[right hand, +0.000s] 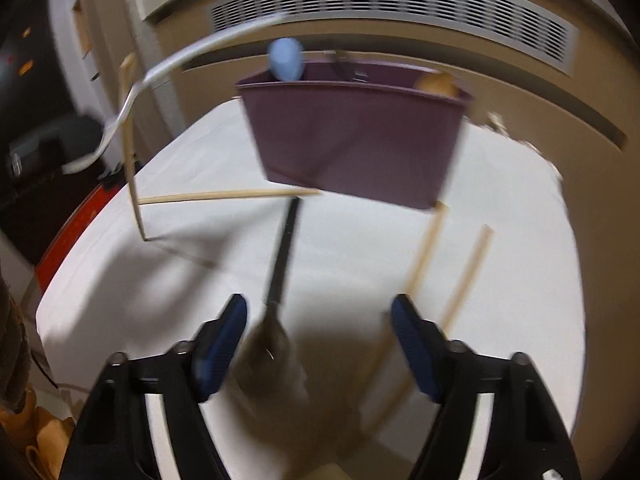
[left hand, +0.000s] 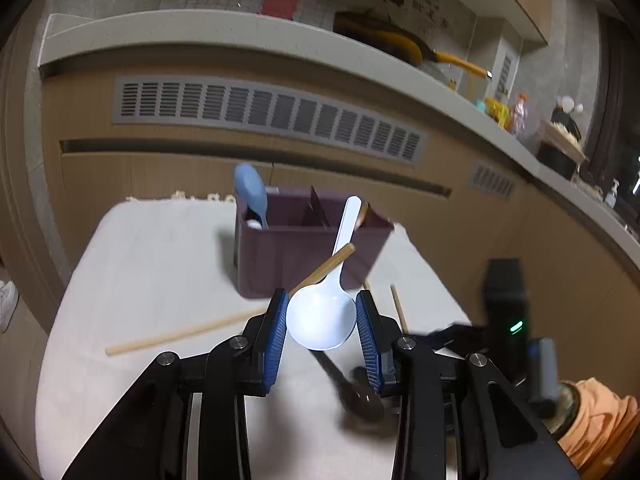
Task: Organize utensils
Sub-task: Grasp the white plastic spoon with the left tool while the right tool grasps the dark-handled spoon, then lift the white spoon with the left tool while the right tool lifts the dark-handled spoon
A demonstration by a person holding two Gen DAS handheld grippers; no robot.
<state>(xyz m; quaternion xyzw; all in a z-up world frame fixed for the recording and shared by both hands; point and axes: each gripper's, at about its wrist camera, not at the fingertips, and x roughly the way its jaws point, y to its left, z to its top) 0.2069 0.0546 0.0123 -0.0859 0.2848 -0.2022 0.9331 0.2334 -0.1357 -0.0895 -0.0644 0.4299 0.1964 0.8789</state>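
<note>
Black grippers, blue ribbed pads; seemingly orange sleeve.

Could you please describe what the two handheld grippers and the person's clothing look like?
Both the left gripper and right gripper have black angular linkages with silver pivot screws and ribbed blue finger pads. An orange sleeve shows near a black module with a green light.

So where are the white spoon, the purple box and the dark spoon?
white spoon (left hand: 320, 316): left wrist view, on its bowl.
purple box (right hand: 352, 140): right wrist view, on its front wall.
dark spoon (right hand: 286, 240): right wrist view, on its handle.
</note>
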